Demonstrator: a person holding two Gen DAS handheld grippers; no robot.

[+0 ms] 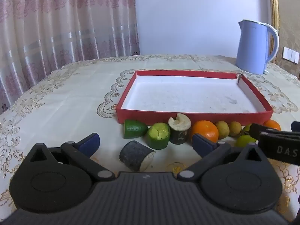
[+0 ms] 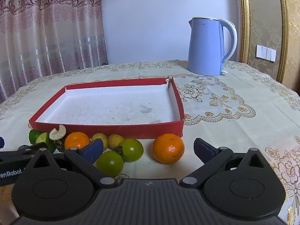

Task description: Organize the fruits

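A shallow red tray with a white floor stands empty on the table. Fruits lie in a row along its near wall. In the left wrist view: a dark cut piece, two green cut pieces, a dark piece with a white top, an orange and small yellow fruits. In the right wrist view: an orange, two green round fruits, two yellow fruits, another orange. My left gripper and right gripper are open and empty, just before the row.
A light blue electric kettle stands behind the tray to the right. The table carries a cream embroidered cloth. Curtains hang at the back left. A gold frame and wall switches are on the right.
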